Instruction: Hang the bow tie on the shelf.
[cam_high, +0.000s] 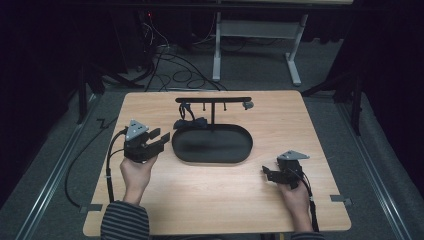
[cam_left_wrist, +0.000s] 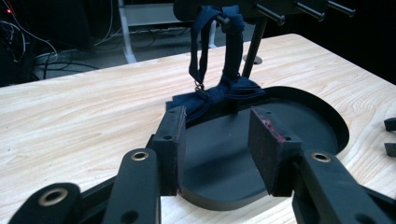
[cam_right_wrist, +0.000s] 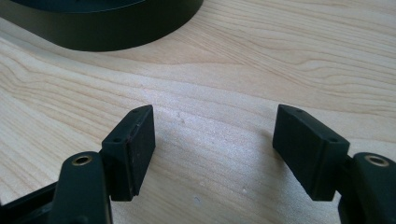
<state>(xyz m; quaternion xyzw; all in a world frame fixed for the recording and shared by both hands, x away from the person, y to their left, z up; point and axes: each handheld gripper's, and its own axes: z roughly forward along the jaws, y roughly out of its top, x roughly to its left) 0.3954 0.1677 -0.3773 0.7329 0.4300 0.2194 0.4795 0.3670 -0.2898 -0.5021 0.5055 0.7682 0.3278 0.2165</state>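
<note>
Spans most of the scene: a pale wooden table (cam_high: 165, 200), left bare around its middle so both hands have working room. Sits at its centre: a black oval tray (cam_high: 212, 155) with a T-shaped stand (cam_high: 214, 100) rising from its far edge, the crossbar studded with pegs for hanging things. Hangs from a left-hand peg by its strap: a navy bow tie (cam_left_wrist: 219, 95), the bow itself slumped onto the tray's rim, probably because the strap is long. Points at that bow from just left of the tray: the left gripper (cam_left_wrist: 217, 140), jaws spread with nothing between them, seemingly lined up to reach for it. Rests low over bare wood, right of the tray: the right gripper (cam_right_wrist: 215, 140), jaws wide apart and empty, apparently waiting.
</note>
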